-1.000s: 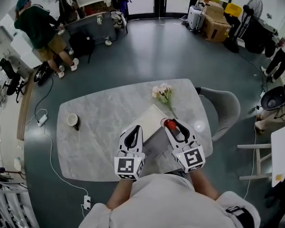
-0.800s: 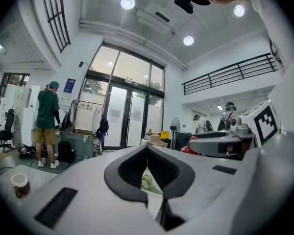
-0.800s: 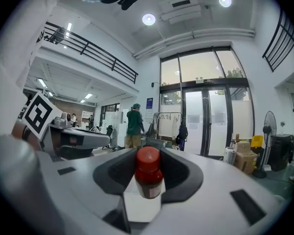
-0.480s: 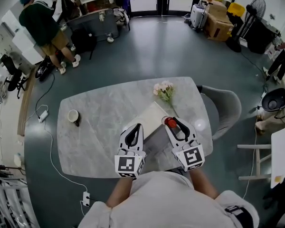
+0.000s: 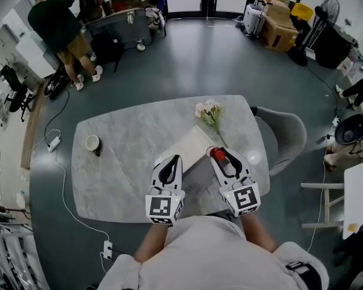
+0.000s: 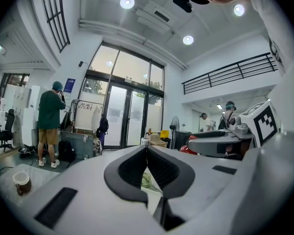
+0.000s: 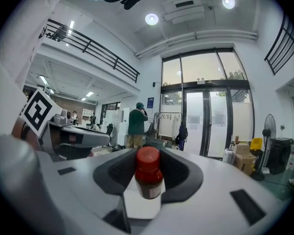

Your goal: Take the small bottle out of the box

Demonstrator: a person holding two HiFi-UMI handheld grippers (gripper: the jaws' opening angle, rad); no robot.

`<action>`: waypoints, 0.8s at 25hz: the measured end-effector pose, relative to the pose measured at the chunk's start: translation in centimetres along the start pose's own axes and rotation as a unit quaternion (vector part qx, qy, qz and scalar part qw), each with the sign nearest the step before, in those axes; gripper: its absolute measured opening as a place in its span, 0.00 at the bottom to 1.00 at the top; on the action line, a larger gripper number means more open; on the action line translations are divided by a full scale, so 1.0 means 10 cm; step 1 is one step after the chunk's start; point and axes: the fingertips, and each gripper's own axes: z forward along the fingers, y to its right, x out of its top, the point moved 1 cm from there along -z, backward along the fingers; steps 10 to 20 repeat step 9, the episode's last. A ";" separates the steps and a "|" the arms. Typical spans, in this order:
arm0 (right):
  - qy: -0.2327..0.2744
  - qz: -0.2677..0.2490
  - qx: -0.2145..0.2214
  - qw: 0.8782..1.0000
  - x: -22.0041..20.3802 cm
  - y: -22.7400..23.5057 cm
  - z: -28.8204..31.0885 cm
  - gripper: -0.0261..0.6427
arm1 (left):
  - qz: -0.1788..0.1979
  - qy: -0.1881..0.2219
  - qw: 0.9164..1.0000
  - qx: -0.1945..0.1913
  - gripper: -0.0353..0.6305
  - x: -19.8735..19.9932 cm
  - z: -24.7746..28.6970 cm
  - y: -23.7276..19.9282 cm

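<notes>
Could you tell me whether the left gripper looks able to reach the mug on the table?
Probably yes: the left gripper is empty, jaws together, and only bare table lies between it and the mug.

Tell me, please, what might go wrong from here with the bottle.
The round bottle is pinched only between the fingers of the right gripper, so it might slip or tilt. The flowers lie just beyond the box; a forward swing could knock them.

Head view looks steeply down on table (image 5: pixel 121 156); gripper views both face glass doors (image 6: pixel 120 116)
</notes>
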 end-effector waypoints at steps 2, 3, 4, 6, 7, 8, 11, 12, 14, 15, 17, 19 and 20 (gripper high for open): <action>0.000 0.005 -0.003 1.000 0.01 -0.01 -0.01 0.27 | 0.000 -0.001 1.000 0.002 0.09 -0.01 -0.02 0.00; 0.002 0.005 -0.003 1.000 0.02 -0.02 -0.02 0.27 | 0.000 -0.001 1.000 0.003 0.09 -0.01 -0.03 0.00; 0.004 0.003 -0.002 1.000 0.02 -0.02 -0.02 0.27 | 0.000 -0.001 1.000 0.004 0.09 -0.01 -0.04 0.00; 0.005 0.001 -0.002 1.000 0.03 -0.03 -0.03 0.27 | -0.001 -0.001 1.000 0.005 0.09 -0.02 -0.06 -0.01; 0.003 0.004 -0.003 1.000 0.03 -0.03 -0.04 0.27 | -0.001 -0.001 1.000 0.006 0.09 -0.02 -0.07 -0.01; 0.001 0.008 -0.004 1.000 0.03 -0.03 -0.04 0.27 | -0.001 -0.001 1.000 0.007 0.09 -0.02 -0.07 -0.01; 0.000 0.010 -0.006 1.000 0.03 -0.03 -0.04 0.27 | -0.001 0.000 1.000 0.007 0.09 -0.02 -0.08 -0.02; 0.000 0.010 -0.006 1.000 0.03 -0.03 -0.04 0.27 | -0.001 0.000 1.000 0.007 0.09 -0.02 -0.08 -0.02; 0.000 0.010 -0.006 1.000 0.03 -0.03 -0.04 0.27 | -0.001 0.000 1.000 0.007 0.09 -0.02 -0.08 -0.02; 0.000 0.010 -0.006 1.000 0.03 -0.03 -0.04 0.27 | -0.001 0.000 1.000 0.007 0.09 -0.02 -0.08 -0.02; 0.000 0.010 -0.006 1.000 0.03 -0.03 -0.04 0.27 | -0.001 0.000 1.000 0.007 0.09 -0.02 -0.08 -0.02; 0.000 0.010 -0.006 1.000 0.03 -0.03 -0.04 0.27 | -0.001 0.000 1.000 0.007 0.09 -0.02 -0.08 -0.02; 0.000 0.010 -0.006 1.000 0.03 -0.03 -0.04 0.27 | -0.001 0.000 1.000 0.007 0.09 -0.02 -0.08 -0.02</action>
